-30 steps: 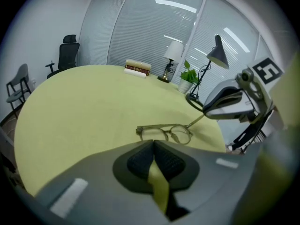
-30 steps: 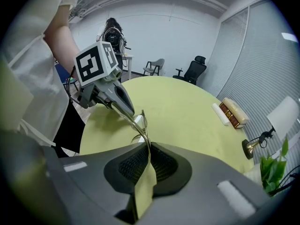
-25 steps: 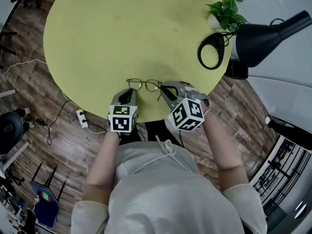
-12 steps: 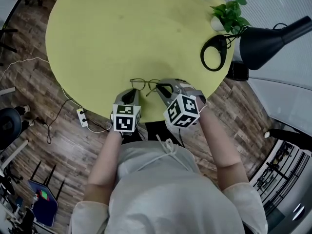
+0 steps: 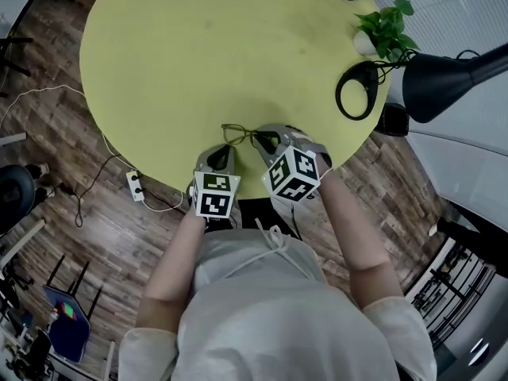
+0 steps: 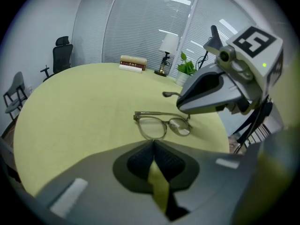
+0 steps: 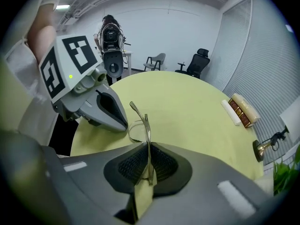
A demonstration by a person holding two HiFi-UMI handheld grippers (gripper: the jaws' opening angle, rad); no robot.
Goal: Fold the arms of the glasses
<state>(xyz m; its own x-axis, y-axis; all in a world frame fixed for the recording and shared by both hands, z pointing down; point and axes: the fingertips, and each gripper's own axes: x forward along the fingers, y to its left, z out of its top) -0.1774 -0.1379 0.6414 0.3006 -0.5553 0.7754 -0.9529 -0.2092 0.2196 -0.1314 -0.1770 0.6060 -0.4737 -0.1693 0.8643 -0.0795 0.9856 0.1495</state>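
Thin-framed glasses (image 5: 240,134) lie near the front edge of the round yellow-green table (image 5: 198,54). My right gripper (image 5: 270,143) is shut on one temple arm; in the right gripper view that arm (image 7: 147,139) runs straight between the pads, with a lens (image 7: 135,131) just beyond. My left gripper (image 5: 219,158) sits close to the left of the frame, shut with nothing in it. From the left gripper view the glasses (image 6: 161,124) stand just past the jaws, and the right gripper (image 6: 206,90) hangs over their right end.
A black desk lamp (image 5: 444,78), its ring-shaped base (image 5: 357,90) and a potted plant (image 5: 386,26) crowd the table's right edge. Books (image 6: 132,63) and a small lamp (image 6: 166,50) stand at the far side. A power strip (image 5: 135,187) lies on the floor.
My right gripper has moved left, toward the left gripper, keeping the temple arm between its pads. The left gripper has stayed by the frame.
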